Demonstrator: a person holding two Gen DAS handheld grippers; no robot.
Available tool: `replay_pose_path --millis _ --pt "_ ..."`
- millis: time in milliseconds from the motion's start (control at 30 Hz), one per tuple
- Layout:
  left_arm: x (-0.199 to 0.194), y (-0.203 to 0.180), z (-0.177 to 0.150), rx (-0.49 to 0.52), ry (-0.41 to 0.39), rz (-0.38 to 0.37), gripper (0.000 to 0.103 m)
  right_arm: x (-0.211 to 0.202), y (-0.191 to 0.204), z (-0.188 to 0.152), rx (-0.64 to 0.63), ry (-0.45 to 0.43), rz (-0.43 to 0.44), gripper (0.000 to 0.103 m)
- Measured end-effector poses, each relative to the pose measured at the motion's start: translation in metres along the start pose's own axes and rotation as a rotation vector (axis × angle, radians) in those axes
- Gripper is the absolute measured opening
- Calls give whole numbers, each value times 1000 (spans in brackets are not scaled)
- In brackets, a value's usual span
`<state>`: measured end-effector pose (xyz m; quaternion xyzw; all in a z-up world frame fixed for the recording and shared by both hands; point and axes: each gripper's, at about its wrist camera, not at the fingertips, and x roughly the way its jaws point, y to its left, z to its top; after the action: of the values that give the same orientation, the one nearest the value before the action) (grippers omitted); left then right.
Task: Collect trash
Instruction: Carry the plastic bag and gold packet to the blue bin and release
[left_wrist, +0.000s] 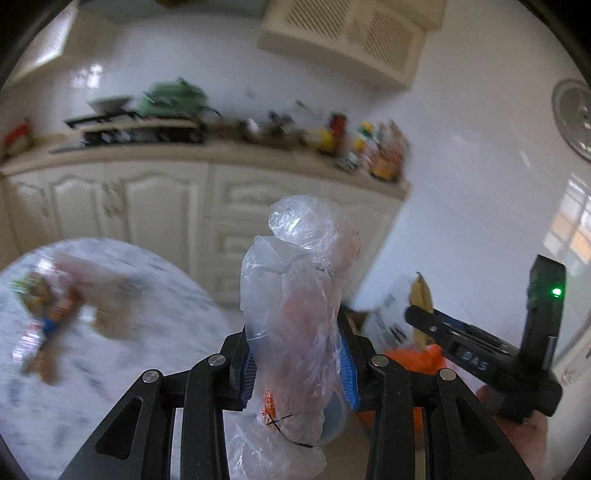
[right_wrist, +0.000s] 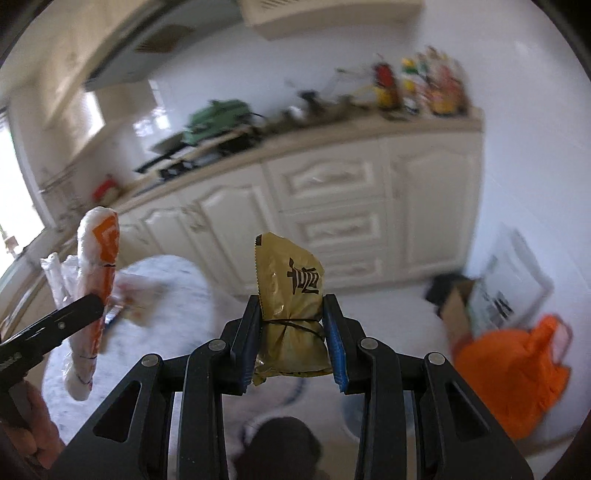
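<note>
The left hand-held gripper (left_wrist: 295, 365) is clenched on a crumpled clear plastic bag (left_wrist: 295, 295) with orange print, its blue pads (left_wrist: 246, 373) pressing the bag from both sides. The bag stands upright between the pads, its top bunched above them and its tail hanging below. Seen from the right wrist camera, that same bag (right_wrist: 94, 291) shows at the far left, pinched by a black finger of the left tool.

To the left and below lies a round marble-patterned bench (left_wrist: 122, 369), and on it a blurred heap of remaining wrappers (left_wrist: 48, 314), well apart from either tool.

The right hand-held gripper (right_wrist: 293, 341) is grasping a gold snack wrapper (right_wrist: 291, 306) with a dark printed character, held upright, a thin dark thread wound around its waist. The blue pads (right_wrist: 338, 354) squeeze it at its sides.

Behind both runs a row of cream cabinets (right_wrist: 332, 206) under a cluttered worktop, with bottles (right_wrist: 424, 88) at its right end and something green (right_wrist: 218, 114) on a stove further left.

Far right, on the floor against the white wall, sits an orange plastic bag (right_wrist: 517, 373), with a cardboard box (right_wrist: 458, 306) and a white printed board (right_wrist: 506, 288) just behind it. A dark shoe (right_wrist: 280, 443) shows at the bottom edge.
</note>
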<state>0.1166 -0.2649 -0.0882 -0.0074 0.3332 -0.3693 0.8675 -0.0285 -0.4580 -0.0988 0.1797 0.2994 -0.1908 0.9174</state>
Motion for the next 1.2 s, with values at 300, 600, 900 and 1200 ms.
replay_pose_path --millis 300,600,900,1200 --pt "94 -54 -7 53 198 -69 34 53 -88 -35 142 130 -78 33" --pt "196 -75 -13 47 404 -72 34 115 -140 -67 235 263 -102 33" --pt "257 -95 6 41 456 -41 72 153 -181 -95 331 360 -139 57" --pt "223 -102 3 96 394 50 101 134 -186 -93 371 339 -204 103"
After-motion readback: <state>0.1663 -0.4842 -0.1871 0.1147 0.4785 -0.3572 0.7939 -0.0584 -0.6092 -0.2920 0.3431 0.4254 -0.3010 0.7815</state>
